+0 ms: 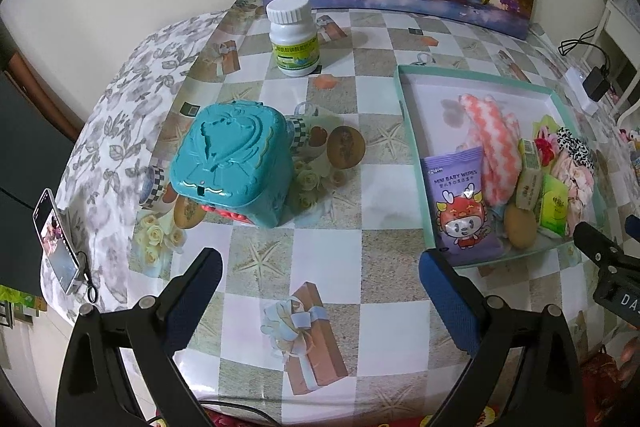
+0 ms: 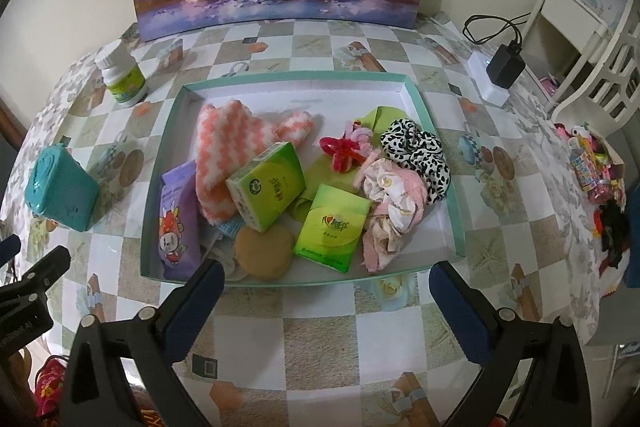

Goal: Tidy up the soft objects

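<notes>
While both jaws gape empty, soft objects (image 2: 248,163) in tray (image 2: 436,115) just beyond.

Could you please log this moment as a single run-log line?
left gripper open, empty | right gripper open, empty | soft items in tray | teal box outside

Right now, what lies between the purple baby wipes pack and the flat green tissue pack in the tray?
In the right wrist view, a round tan sponge lies between the purple baby wipes pack and the flat green tissue pack, with a boxy green tissue pack just behind it.
</notes>
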A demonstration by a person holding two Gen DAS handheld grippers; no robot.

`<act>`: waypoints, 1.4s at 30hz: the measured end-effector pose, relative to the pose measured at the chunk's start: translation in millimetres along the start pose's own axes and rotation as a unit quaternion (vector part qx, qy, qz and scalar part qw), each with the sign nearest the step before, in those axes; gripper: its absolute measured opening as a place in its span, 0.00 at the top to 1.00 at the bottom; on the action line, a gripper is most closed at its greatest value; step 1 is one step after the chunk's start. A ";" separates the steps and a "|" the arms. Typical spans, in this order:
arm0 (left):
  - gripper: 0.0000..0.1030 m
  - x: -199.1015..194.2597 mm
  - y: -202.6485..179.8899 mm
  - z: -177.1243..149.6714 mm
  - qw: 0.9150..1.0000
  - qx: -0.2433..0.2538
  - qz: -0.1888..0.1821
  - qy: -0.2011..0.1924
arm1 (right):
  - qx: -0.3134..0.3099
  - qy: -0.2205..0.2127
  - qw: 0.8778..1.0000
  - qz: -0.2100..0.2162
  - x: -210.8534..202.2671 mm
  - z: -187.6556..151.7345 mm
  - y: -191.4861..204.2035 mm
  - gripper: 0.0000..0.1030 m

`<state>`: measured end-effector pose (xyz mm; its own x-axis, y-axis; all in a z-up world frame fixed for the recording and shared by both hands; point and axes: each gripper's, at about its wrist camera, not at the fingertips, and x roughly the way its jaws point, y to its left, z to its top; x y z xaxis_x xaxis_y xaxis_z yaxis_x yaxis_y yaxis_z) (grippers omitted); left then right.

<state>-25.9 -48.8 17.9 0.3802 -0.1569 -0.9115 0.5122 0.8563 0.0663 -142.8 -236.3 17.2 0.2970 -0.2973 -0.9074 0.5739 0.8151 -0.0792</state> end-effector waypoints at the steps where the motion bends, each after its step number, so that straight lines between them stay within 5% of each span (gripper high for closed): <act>1: 0.04 -0.1 -0.3 0.0 1.000 0.000 -0.001 0.000 | -0.002 0.000 1.000 -0.001 0.1 -0.1 1.0 0.00; 42: 0.04 -2.4 -2.3 -0.4 1.000 0.002 -0.019 0.001 | -0.034 0.002 0.999 -0.008 4.1 -1.0 17.6 0.00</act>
<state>-28.3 -50.1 19.8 0.3587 -0.1872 -0.9145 0.5290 0.8479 0.0339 -132.2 -222.6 11.7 0.2859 -0.3091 -0.9070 0.5258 0.8420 -0.1212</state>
